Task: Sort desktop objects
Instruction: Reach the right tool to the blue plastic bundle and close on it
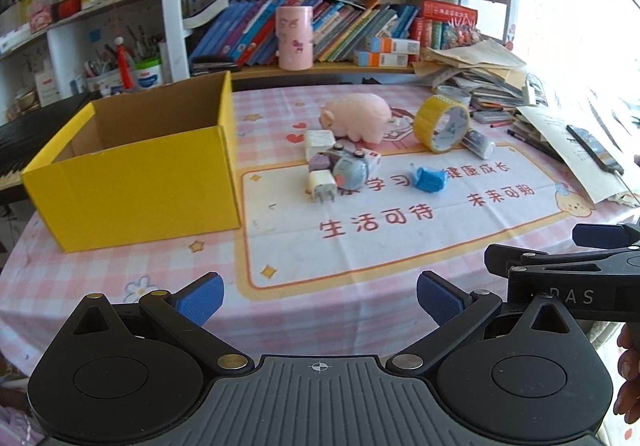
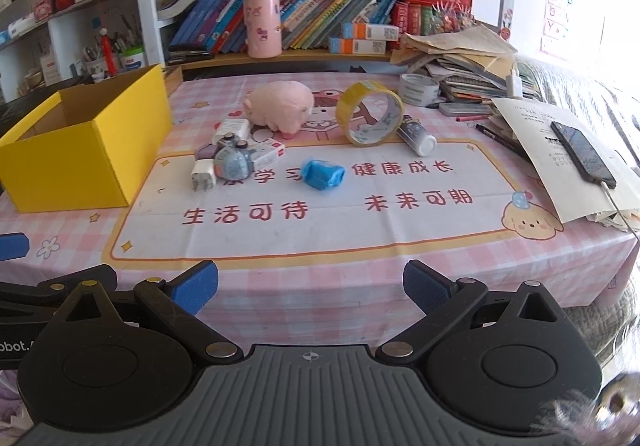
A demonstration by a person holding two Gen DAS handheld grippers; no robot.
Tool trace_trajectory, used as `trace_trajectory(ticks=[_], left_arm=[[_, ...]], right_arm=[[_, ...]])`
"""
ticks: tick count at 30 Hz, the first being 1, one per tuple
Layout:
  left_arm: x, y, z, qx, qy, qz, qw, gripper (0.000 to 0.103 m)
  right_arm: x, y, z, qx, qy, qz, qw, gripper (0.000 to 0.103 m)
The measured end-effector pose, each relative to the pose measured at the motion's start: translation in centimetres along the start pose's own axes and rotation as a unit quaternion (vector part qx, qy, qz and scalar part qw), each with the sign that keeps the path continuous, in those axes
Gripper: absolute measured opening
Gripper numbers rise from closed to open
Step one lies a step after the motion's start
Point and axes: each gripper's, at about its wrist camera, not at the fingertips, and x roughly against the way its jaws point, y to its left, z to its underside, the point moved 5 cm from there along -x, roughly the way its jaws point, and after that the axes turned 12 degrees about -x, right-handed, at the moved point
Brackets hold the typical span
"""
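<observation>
Left gripper (image 1: pixel 319 304): wide open, blue pads (image 1: pixel 200 302) spread apart, nothing between them — hovering over the near edge of the table.
Right gripper (image 2: pixel 310 292): also spread open and empty, low over the near edge, beside the left one.
Table cloth (image 2: pixel 360 258): pink checked, with a white panel of red characters in the middle.
Yellow box (image 1: pixel 136 181): open-topped cardboard, on the left side of the table; interior looks bare as far as visible.
Pink plush pig (image 2: pixel 282 105): lying behind the small cluster, near the table's centre.
Yellow tape roll (image 2: pixel 368 117): standing on edge, right of the pig, touching a small white bottle (image 2: pixel 418 135) lying on its side.
Blue crumpled object (image 2: pixel 322 173): alone on the white panel, in front of the tape.
Cluster: grey round toy (image 2: pixel 234 161), white charger plug (image 2: pixel 204 175) and small white box (image 2: pixel 234 127) — packed close together, between the box and the blue object.
Phone (image 2: pixel 582 153): on papers at the right edge.
Background: bookshelf (image 1: pixel 340 29) with a pink cylinder (image 1: pixel 295 37).
</observation>
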Motion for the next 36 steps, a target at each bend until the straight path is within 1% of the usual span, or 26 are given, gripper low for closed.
trace_trajectory(ticks=[7, 16, 21, 27, 36], left_arm=[[-1.5, -0.9, -1.2, -0.002, -0.003, 0.016, 0.9999, 0.103], [-4.3, -2.0, -3.5, 0.004, 0.002, 0.024, 0.9997, 0.103], [-5.8, -3.2, -5.0, 0.005, 0.005, 0.025, 0.9997, 0.103], [-7.1, -3.8, -6.8, 0.020, 0.009, 0.009, 0.9997, 0.103], [-9.6, -5.0, -8.7, 0.058, 0.019, -0.019, 0.9980, 0.103]], right_arm=[[-1.1, -1.2, -1.1, 0.000, 0.001, 0.012, 1.000, 0.100], [-3.7, -2.5, -3.5, 0.014, 0.011, 0.018, 1.000, 0.100], [-5.1, -3.9, -5.0, 0.016, 0.016, 0.021, 1.000, 0.100], [-6.6, -5.6, -7.0, 0.018, 0.018, 0.012, 1.000, 0.100], [-9.2, -7.4, -10.1, 0.050, 0.020, -0.015, 0.998, 0.100]])
